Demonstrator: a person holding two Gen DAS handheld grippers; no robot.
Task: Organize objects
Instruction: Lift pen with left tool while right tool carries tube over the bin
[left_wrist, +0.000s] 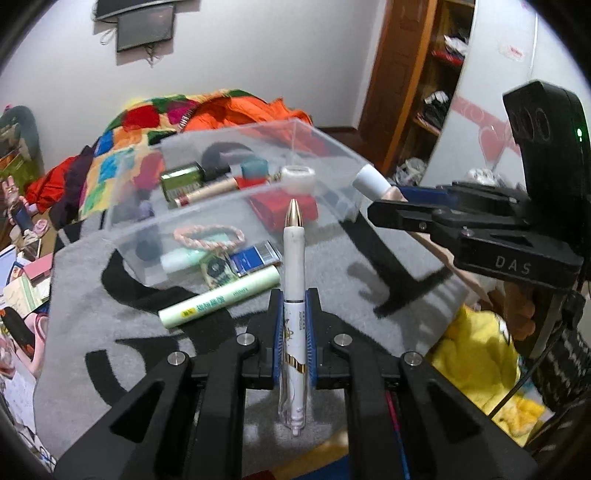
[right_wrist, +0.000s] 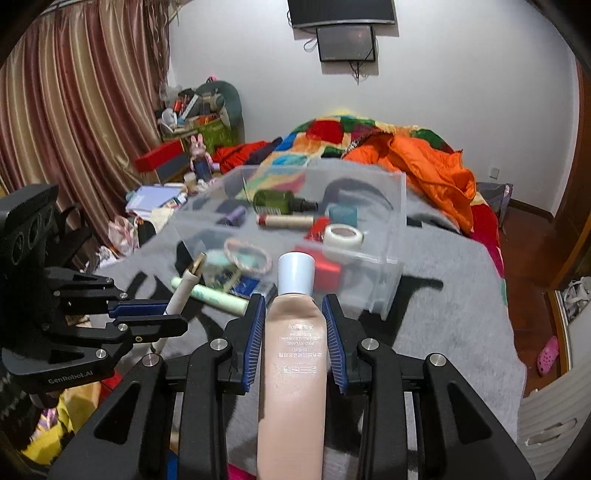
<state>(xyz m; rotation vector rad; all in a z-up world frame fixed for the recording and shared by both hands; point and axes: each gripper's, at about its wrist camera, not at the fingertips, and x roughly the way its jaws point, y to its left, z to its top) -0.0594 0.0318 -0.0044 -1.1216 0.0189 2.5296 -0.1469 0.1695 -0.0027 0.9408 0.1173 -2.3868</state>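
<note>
A clear, hard-walled plastic box sits on the grey blanket, holding a green bottle, a white tape roll and a braided pink band. The right gripper clamps a smooth beige tube with a white cap. The left gripper pinches a slim white pen with a gold tip; both are held before the box.

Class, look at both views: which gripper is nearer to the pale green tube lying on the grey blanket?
Left. The left gripper, shut on a white pen, hangs just beside the pale green tube; the right gripper, holding a beige tube, is farther off.
</note>
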